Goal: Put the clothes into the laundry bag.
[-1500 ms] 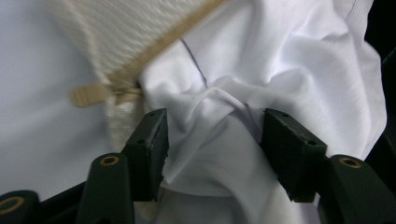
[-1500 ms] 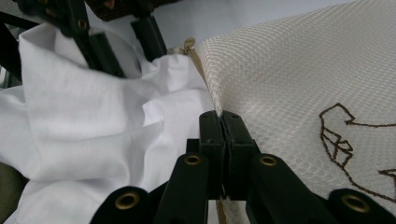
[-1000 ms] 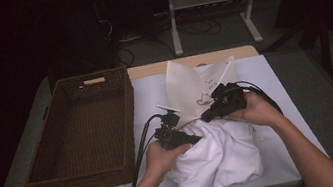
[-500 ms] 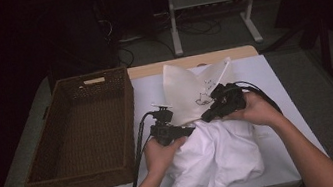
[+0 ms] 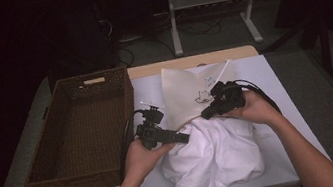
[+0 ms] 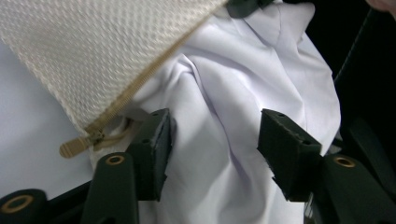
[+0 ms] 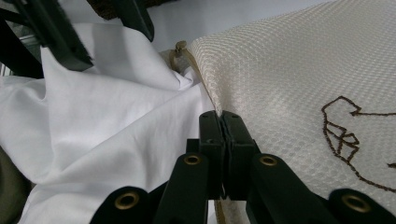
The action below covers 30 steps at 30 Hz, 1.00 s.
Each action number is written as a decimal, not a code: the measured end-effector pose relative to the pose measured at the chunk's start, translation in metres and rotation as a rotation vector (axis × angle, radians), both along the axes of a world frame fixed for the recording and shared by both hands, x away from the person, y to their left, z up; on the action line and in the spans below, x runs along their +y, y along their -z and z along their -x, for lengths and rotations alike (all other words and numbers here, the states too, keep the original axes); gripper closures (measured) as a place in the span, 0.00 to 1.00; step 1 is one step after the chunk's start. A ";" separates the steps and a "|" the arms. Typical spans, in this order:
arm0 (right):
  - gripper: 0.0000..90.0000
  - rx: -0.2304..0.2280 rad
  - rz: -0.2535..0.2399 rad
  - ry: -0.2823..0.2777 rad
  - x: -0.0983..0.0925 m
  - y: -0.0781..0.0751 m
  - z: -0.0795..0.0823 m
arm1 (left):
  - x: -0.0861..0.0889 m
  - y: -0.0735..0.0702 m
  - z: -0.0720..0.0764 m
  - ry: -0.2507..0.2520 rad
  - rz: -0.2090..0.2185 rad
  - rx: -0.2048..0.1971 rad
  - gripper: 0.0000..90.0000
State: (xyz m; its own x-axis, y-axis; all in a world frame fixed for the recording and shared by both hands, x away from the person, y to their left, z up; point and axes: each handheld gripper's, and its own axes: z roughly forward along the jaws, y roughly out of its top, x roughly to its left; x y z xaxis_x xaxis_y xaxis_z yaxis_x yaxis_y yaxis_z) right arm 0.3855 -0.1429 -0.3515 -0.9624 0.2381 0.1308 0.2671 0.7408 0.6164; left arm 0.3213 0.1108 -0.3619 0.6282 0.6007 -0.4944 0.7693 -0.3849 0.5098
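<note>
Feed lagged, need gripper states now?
Left gripper: open, jaws just opening, shirt between them, not pinched.
Right gripper: shut on mesh bag edge.

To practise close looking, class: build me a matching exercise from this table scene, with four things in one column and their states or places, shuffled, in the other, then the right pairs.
Things:
1. wicker basket
2. mesh bag
3. left gripper
4. white garment

States or places:
A. jaws apart over white cloth
B. bunched up at the bag's zipped edge
C. empty, at the table's left
D. edge pinched by the right gripper

Pairs: 1-C, 2-D, 3-A, 4-B
</note>
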 end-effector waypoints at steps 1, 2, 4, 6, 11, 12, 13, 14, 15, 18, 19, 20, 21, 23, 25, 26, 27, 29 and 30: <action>0.97 0.002 0.000 0.001 0.000 0.000 0.000 | 0.000 0.002 0.001 0.011 -0.003 0.004 0.48; 0.97 -0.001 0.000 0.001 0.000 0.000 0.000 | -0.001 0.004 0.001 0.020 -0.004 0.014 0.48; 0.97 -0.002 -0.001 -0.001 0.001 0.000 -0.001 | -0.006 0.015 0.000 0.056 -0.005 0.080 0.44; 0.97 -0.003 0.001 -0.003 0.002 0.001 0.000 | -0.010 0.023 0.000 0.059 -0.018 0.084 0.43; 0.97 -0.002 0.004 -0.014 0.006 0.003 0.000 | -0.026 0.053 -0.007 0.068 -0.052 0.121 0.60; 0.97 -0.002 0.005 -0.017 0.007 0.003 0.000 | -0.029 0.057 -0.008 0.072 -0.052 0.122 0.68; 0.97 -0.001 0.007 -0.017 0.007 0.003 0.001 | -0.032 0.061 -0.010 0.066 -0.043 0.109 0.78; 0.97 0.000 0.008 -0.019 0.007 0.004 0.001 | -0.033 0.063 -0.012 0.062 -0.030 0.106 0.84; 0.97 0.000 0.012 -0.021 0.008 0.004 0.002 | -0.034 0.064 -0.013 0.054 -0.010 0.110 0.87; 0.97 -0.001 0.008 -0.031 0.008 0.002 0.004 | -0.036 0.061 -0.014 0.029 0.047 0.092 0.89; 0.97 -0.003 0.003 -0.038 0.008 0.001 0.005 | -0.036 0.058 -0.013 0.024 0.059 0.083 0.89; 0.98 0.000 0.003 -0.041 0.008 0.001 0.006 | -0.037 0.054 -0.014 0.017 0.078 0.063 0.90; 0.98 0.000 -0.001 -0.047 0.009 0.000 0.007 | -0.037 0.052 -0.014 0.008 0.103 0.060 0.90; 0.98 -0.002 -0.002 -0.052 0.010 0.001 0.008 | -0.035 0.049 -0.018 -0.030 0.185 0.074 0.90; 0.98 -0.004 -0.005 -0.053 0.010 -0.001 0.009 | -0.036 0.050 -0.018 -0.060 0.181 0.054 0.90; 0.98 0.001 -0.007 -0.057 0.010 -0.002 0.010 | -0.035 0.051 -0.018 -0.082 0.176 0.038 0.90; 0.98 0.002 -0.011 -0.066 0.010 -0.002 0.010 | -0.033 0.052 -0.019 -0.116 0.172 0.025 0.90; 0.98 0.001 -0.021 -0.078 0.011 -0.005 0.014 | -0.026 0.057 -0.023 -0.200 0.156 0.013 0.90; 0.98 -0.004 -0.019 -0.080 0.012 -0.006 0.016 | -0.024 0.060 -0.025 -0.210 0.152 0.021 0.90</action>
